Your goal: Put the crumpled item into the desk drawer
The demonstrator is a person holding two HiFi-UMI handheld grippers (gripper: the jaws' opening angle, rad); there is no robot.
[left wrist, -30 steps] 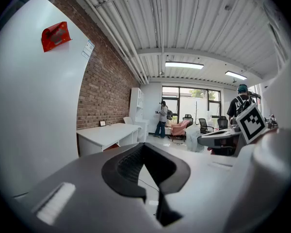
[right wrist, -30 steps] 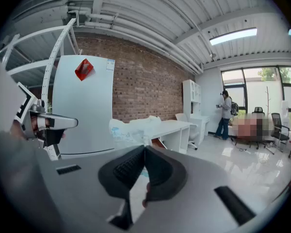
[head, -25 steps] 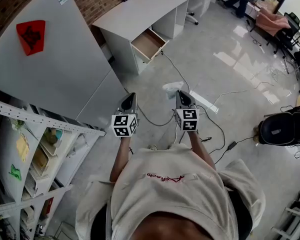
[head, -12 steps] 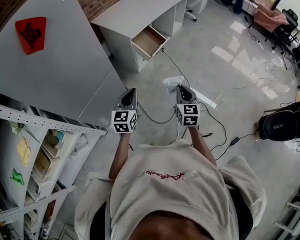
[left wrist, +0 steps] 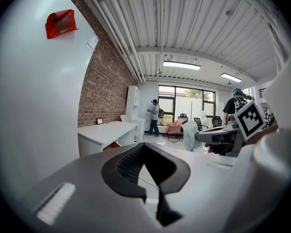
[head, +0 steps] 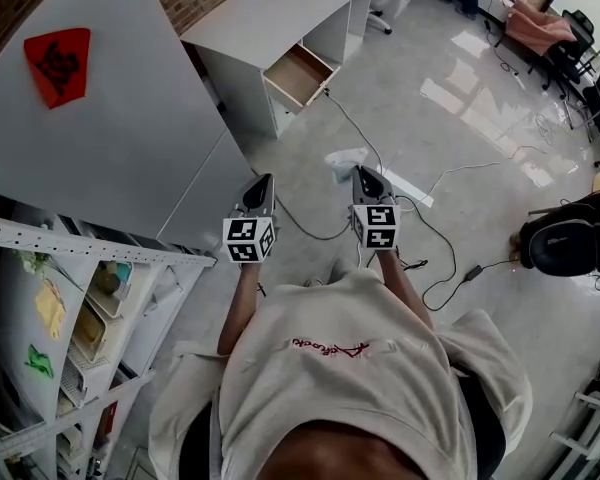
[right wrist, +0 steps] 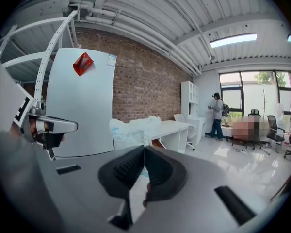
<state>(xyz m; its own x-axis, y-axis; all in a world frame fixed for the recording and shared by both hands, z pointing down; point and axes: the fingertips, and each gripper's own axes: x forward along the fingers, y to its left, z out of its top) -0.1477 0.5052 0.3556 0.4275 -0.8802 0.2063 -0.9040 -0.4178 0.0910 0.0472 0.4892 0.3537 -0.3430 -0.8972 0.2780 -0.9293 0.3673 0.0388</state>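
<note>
My right gripper [head: 361, 175] is shut on a crumpled white plastic item [head: 344, 160], which sticks out past the closed jaws in the right gripper view [right wrist: 132, 128]. My left gripper [head: 263, 182] is held level beside it, jaws shut with nothing between them [left wrist: 144, 147]. The white desk [head: 280, 10] stands ahead by the brick wall, with its drawer [head: 298, 75] pulled open and showing a wooden bottom. Both grippers are well short of the desk, over the floor. The left gripper view shows the item [left wrist: 191, 136] and the right gripper [left wrist: 222, 136] at its right.
A tall white cabinet [head: 110, 138] with a red paper [head: 58, 64] stands at my left. Below it is a metal shelf rack [head: 70, 298]. Cables [head: 430, 248] trail over the floor, and a black chair [head: 570, 243] is at the right. People stand far back by the windows [left wrist: 154, 115].
Both grippers keep their pose and the right keeps its hold. The view has shifted as the person moves forward, and the desk and drawer look slightly nearer.
</note>
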